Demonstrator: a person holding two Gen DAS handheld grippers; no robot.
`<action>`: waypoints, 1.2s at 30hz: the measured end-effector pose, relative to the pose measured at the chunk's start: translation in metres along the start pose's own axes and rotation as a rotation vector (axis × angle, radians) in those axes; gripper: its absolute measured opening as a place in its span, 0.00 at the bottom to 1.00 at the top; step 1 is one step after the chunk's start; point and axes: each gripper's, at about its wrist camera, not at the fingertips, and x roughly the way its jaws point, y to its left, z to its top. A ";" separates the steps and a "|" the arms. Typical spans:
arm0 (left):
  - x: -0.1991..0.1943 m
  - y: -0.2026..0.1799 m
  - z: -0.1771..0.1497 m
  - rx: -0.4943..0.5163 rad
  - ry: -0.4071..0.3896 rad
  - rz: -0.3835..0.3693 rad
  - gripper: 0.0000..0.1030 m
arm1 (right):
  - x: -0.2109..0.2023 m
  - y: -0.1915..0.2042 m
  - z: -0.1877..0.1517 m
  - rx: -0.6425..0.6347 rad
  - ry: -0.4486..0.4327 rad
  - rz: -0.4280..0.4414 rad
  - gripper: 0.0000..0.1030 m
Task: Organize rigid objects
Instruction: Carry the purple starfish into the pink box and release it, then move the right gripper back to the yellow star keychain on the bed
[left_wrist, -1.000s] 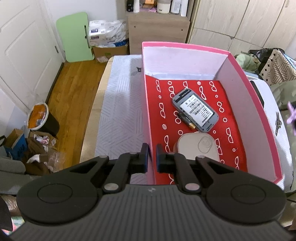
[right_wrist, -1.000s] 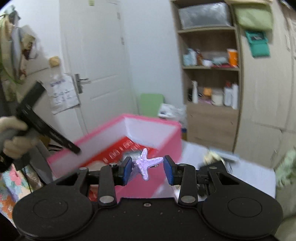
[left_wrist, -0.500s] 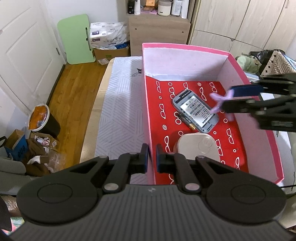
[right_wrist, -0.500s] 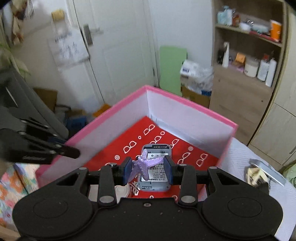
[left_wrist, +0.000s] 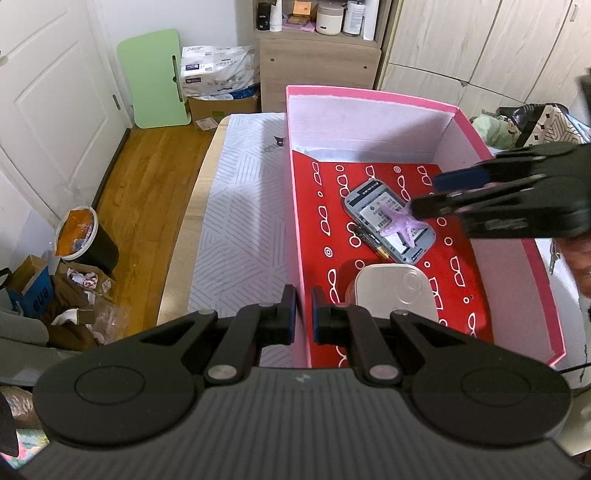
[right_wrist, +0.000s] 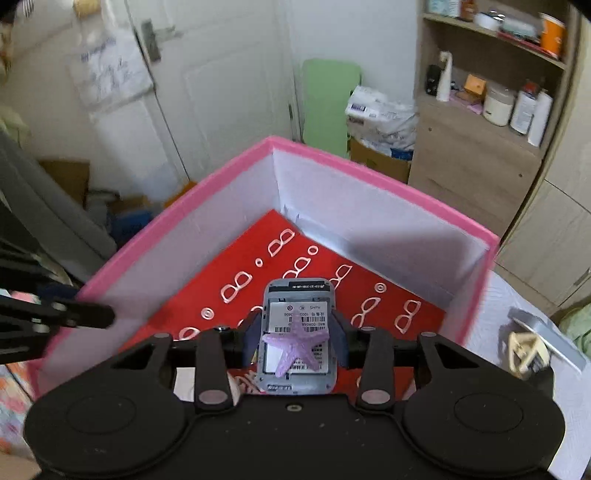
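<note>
A pink box (left_wrist: 369, 91) with a red patterned floor stands on the bed. In it lie a grey device (left_wrist: 369, 206) with a barcode label and a white rounded case (left_wrist: 393, 288). A purple starfish (left_wrist: 400, 223) lies on the grey device. My right gripper (right_wrist: 295, 338) is open inside the box, its fingers either side of the starfish (right_wrist: 295, 345) and apart from it. It shows in the left wrist view (left_wrist: 424, 195) too. My left gripper (left_wrist: 303, 314) is shut on the box's near left wall.
The bed's white patterned cover (left_wrist: 243, 221) lies left of the box. A wooden cabinet (left_wrist: 317, 70) with bottles stands behind. A bin (left_wrist: 85, 240) and clutter sit on the wood floor at left. A beige object (right_wrist: 524, 350) lies on the bed right of the box.
My right gripper came down into the box with the starfish, then opened. The starfish now rests on the grey device. My left gripper has stayed on the box wall.
</note>
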 end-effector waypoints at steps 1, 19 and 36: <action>0.000 0.000 0.000 0.000 0.002 0.000 0.07 | -0.010 -0.001 -0.003 0.004 -0.021 0.006 0.44; 0.003 -0.004 -0.005 0.004 0.012 0.020 0.07 | -0.151 -0.037 -0.120 0.174 -0.288 -0.100 0.49; 0.001 -0.007 -0.009 0.015 -0.005 0.037 0.09 | -0.118 -0.050 -0.205 0.218 -0.333 -0.206 0.55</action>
